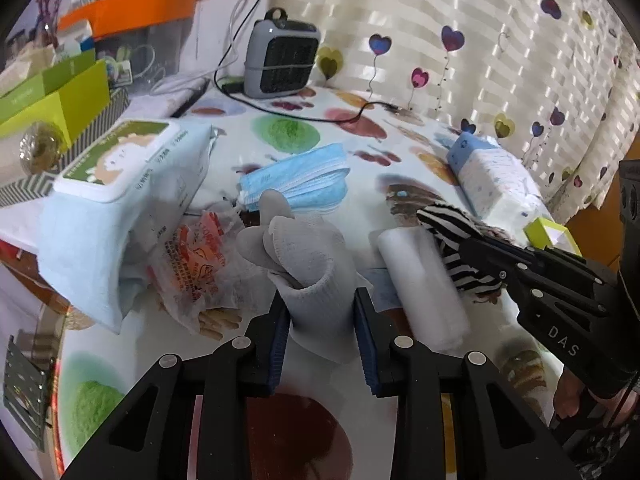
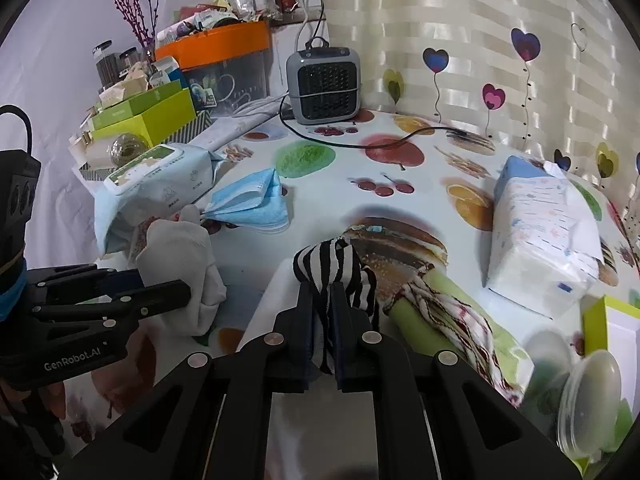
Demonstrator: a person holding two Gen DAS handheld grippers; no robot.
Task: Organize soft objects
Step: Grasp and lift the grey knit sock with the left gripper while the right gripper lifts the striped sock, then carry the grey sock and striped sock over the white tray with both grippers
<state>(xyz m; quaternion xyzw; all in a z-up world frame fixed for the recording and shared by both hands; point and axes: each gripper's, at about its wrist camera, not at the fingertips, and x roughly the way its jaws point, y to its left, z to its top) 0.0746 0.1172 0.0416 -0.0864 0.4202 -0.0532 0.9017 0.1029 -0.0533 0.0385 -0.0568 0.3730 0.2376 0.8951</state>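
Fruit and burger pictures cover the tablecloth (image 2: 332, 184) on the table, and a cream striped curtain (image 2: 460, 20) with heart balloons hangs behind it. At the back stands a small grey heater (image 2: 326, 86) with a black cord (image 2: 384, 142) running over the cloth. Beside it are an orange-lidded box (image 2: 216, 46) and green boxes (image 2: 148, 114).

The left gripper (image 1: 322, 320) has its blue pads pressed on both sides of a grey sock (image 1: 308, 264). The sock stands up between the pads, with its toe end bunched at the top. The tongs are only partly closed, because the sock fills the gap.

The right gripper (image 2: 322, 312) is squeezed almost all the way closed on a black-and-white striped sock (image 2: 334, 262). The sock bulges out in front of the tips, and a thin bit of it hangs between the fingers.

Just behind the grey sock lies a pile of blue face masks (image 1: 298, 180). To its left is a pack of wet wipes (image 1: 120, 168) and a crinkly snack bag (image 1: 188, 264). A white roll (image 1: 420, 284) lies between the two socks. On the right side sits a pack of tissues (image 2: 544, 240), near a green rolled cloth (image 2: 436, 312) and clear plastic lids (image 2: 588, 392).
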